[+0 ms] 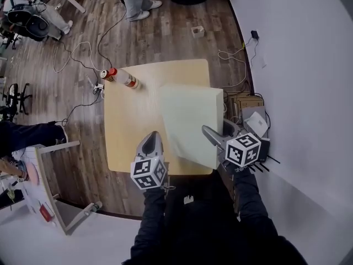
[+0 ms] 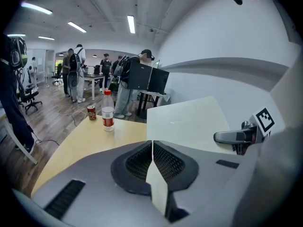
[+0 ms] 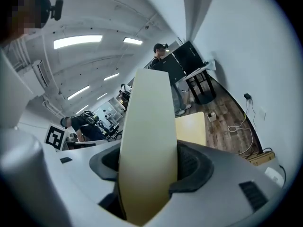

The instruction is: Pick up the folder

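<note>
Legend, head view: lifting the folder with both claws, centre right of the frame.

Grasping its lower-left corner with the left claw, jaws pressing almost together on a thin edge, as shown in the left gripper view. Grasping its lower-right edge with the right claw, jaws standing wider around a thicker part and pads bearing on both faces, as shown in the right gripper view.

Hanging over the table and overlapping its right edge. Apparently touching nothing but the two claws, though not fully checkable at the far edge.

Standing at the table's upper-left corner, well apart from the folder: a bottle and a can.

Doing the step well, judging from these frames:
- Raising both claws at one rate, so avoiding any twist across the folder.
- Holding the spacing between the claws fixed, neither stretching nor buckling the sheet.
- Watching the left grip above all, its hold being only on a thin corner and likely to slip under a sideways pull.
- Steering clear of the bottle and can, already far enough off.
</note>
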`<action>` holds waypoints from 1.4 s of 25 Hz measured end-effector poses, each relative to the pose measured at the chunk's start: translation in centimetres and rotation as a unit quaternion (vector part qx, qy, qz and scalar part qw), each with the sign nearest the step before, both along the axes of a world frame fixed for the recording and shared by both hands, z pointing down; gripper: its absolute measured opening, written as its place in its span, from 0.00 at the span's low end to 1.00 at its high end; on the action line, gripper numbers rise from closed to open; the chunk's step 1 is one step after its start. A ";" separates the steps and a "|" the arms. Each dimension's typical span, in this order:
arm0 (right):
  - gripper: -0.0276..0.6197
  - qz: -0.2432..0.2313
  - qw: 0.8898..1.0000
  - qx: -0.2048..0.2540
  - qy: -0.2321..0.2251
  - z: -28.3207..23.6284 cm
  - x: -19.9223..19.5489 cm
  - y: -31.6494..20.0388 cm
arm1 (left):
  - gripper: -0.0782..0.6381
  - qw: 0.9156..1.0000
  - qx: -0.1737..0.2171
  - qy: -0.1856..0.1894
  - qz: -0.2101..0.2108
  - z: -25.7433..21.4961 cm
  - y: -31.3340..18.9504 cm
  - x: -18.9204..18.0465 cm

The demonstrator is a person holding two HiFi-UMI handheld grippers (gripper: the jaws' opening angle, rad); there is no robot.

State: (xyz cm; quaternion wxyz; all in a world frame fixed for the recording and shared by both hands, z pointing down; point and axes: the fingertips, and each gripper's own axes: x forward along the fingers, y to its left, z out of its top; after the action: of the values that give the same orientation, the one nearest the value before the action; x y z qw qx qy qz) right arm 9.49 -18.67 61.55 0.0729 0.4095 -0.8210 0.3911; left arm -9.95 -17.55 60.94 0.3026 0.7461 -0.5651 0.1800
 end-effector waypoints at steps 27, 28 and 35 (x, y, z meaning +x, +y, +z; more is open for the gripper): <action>0.49 -0.017 0.960 0.228 0.164 -21.5 -14.3 0.7 | 0.16 0.990 0.139 0.016 -0.037 -16.7 0.0 -7.8; 0.49 -0.018 0.957 0.236 0.166 -22.0 -14.8 0.7 | 0.16 0.989 0.144 0.015 -0.036 -17.1 -0.1 -8.1; 0.49 -0.014 0.949 0.271 0.160 -24.9 -16.4 0.8 | 0.16 0.986 0.165 0.013 -0.025 -19.0 -0.4 -8.7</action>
State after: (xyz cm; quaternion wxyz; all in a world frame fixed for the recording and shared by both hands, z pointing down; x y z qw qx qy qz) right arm -6.89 -17.88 36.67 0.0953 0.4598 -0.8791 0.0817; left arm -18.68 -17.97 41.91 0.1867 0.7735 -0.6020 0.0670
